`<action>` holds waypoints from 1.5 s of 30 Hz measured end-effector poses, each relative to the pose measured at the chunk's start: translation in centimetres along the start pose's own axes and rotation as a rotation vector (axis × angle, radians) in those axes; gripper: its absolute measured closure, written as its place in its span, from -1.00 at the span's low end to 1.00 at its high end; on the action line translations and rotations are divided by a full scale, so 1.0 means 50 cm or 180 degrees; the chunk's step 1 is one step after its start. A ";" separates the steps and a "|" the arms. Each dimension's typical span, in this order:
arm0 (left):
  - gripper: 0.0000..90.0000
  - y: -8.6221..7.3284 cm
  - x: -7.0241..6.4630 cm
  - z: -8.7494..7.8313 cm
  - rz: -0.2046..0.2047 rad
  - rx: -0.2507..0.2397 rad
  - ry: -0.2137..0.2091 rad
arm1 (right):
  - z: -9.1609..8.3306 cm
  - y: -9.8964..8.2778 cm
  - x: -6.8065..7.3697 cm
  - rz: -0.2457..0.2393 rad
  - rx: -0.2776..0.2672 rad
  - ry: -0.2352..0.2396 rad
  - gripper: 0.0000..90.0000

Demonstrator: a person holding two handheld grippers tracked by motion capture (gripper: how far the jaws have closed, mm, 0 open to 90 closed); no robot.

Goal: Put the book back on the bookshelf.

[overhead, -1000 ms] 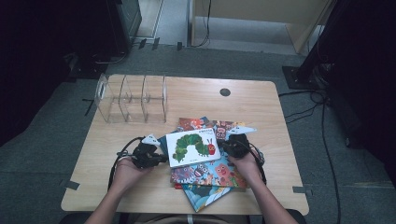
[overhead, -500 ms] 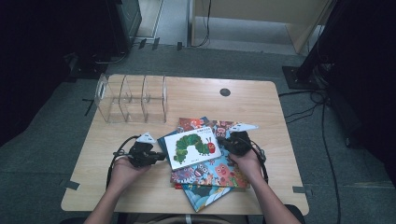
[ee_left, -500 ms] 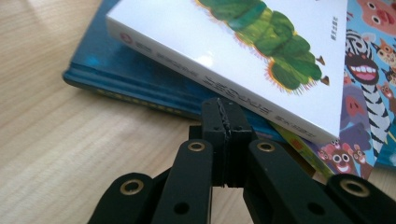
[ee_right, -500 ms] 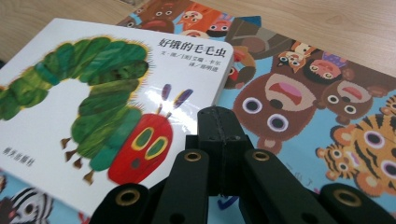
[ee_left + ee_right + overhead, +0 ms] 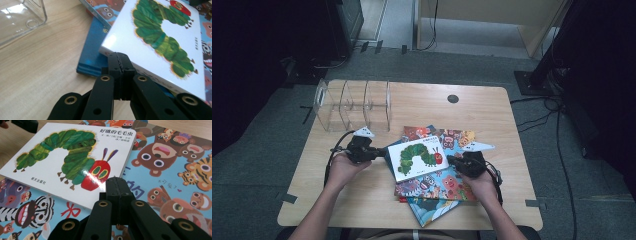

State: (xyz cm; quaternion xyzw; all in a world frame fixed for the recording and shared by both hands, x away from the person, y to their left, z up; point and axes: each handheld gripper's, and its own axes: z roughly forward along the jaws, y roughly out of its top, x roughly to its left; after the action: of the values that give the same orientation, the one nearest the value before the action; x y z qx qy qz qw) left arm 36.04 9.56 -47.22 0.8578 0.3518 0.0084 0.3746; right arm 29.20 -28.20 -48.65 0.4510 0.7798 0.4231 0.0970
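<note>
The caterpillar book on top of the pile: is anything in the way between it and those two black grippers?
Nothing visible. The left gripper is shut, its tips at the corner of the caterpillar book; the right gripper, also shut, sits at the opposite edge. The book lies uncovered on the book pile.

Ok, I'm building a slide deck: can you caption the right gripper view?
Right gripper, jaws shut, at the edge of a white caterpillar picture book lying on an animal-cover book.
</note>
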 end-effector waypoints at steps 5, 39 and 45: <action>1.00 0.011 0.013 0.004 -0.0015 -0.0047 -0.0021 | -0.010 -0.008 0.007 0.0009 -0.0013 0.0004 1.00; 1.00 -0.013 -0.006 -0.002 0.0023 0.0176 -0.0236 | 0.002 -0.017 0.002 0.0057 -0.0002 -0.0088 1.00; 1.00 -0.026 -0.020 -0.006 -0.0019 0.0177 -0.0306 | 0.010 -0.008 -0.009 0.0088 -0.0013 -0.0111 1.00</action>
State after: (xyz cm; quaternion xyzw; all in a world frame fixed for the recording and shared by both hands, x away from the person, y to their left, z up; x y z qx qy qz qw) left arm 34.42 9.75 -47.61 0.8663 0.3360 -0.0437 0.3670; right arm 29.48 -28.37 -49.38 0.4689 0.7709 0.4180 0.1056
